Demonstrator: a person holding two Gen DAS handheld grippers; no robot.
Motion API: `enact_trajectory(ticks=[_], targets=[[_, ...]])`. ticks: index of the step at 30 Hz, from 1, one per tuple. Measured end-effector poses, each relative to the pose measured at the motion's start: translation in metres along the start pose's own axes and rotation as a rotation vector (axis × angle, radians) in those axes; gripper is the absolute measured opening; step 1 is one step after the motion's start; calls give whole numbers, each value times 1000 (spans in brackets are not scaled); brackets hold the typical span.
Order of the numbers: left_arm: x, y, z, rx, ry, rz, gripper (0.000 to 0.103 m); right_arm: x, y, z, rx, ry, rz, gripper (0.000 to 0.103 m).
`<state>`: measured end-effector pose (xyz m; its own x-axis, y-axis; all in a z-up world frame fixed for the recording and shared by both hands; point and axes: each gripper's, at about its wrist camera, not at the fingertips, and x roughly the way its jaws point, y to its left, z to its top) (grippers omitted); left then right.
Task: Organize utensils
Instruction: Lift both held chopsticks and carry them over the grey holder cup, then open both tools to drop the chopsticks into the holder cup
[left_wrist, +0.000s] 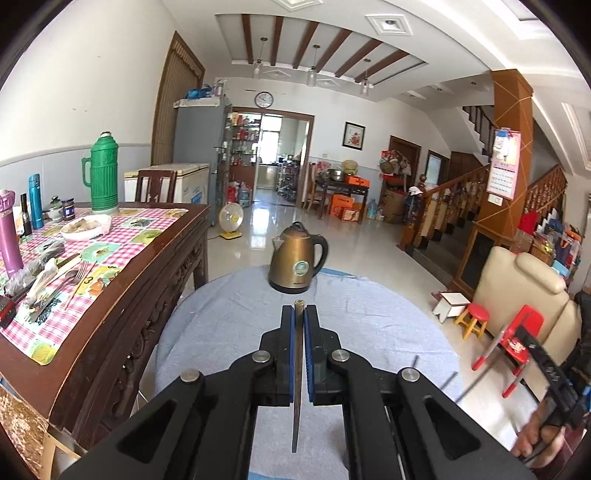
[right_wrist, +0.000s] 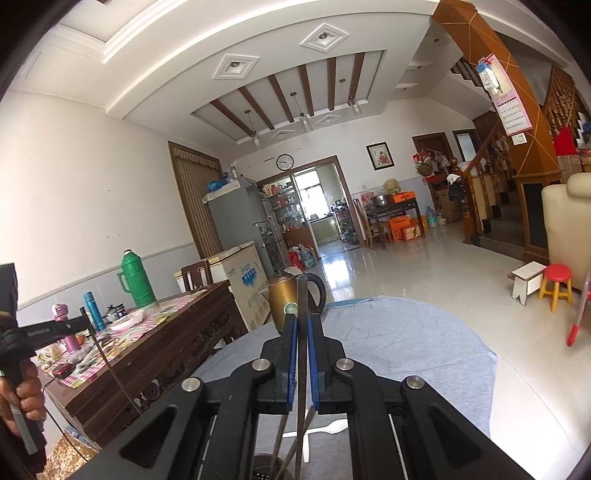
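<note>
Left tongs clamped tight on a thin dark chopstick, held lengthwise between the blue pads, tip just past the fingertips. Right tongs likewise closed on a second chopstick, its lower end hanging below the pads. Under the right tongs: more sticks in a round holder, and a white spoon lying on the grey-blue cloth-covered surface. Gold kettle stands at the surface's far edge. Wooden table to the left carries a fork, bowl and green thermos.
</note>
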<state>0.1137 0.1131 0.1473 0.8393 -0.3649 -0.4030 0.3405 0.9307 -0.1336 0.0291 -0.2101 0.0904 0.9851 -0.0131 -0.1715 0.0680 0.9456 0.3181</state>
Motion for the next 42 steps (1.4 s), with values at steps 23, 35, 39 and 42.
enact_trajectory(ticks=[23, 35, 39, 42], targets=[[2, -88, -3, 28, 1, -190, 5, 25, 43, -34, -78, 39, 38, 7], [52, -110, -35, 26, 42, -100, 5, 28, 28, -58, -39, 88, 39, 7], [65, -110, -42, 11, 73, -88, 5, 32, 25, -60, -23, 98, 43, 7], [69, -113, -45, 13, 77, -76, 5, 34, 24, -63, -14, 110, 47, 7]])
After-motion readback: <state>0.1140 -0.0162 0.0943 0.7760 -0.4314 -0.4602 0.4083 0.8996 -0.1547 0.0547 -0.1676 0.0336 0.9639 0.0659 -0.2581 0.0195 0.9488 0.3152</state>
